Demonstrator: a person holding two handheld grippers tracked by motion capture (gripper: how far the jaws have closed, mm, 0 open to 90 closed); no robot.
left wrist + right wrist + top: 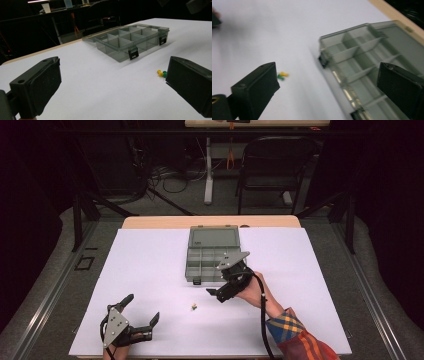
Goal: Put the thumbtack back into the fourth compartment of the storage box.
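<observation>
An open grey compartment box (212, 258) lies at the middle back of the white table sheet (150, 265), its lid laid flat behind it. Its compartments (130, 40) look bare, as they do in the right gripper view (367, 67). A few small yellow and green pins (193, 306) lie on the sheet in front of the box, seen close up as pins (161, 73) and pins (281, 75). My right gripper (220, 290) hovers open over the box's front edge, just right of the pins. My left gripper (142, 307) rests open near the front left.
A wooden table edge (210, 221) shows behind the sheet. Beyond it stand a black folding chair (272, 167) and a desk leg with cables on the floor. Metal rails run along both sides of the table.
</observation>
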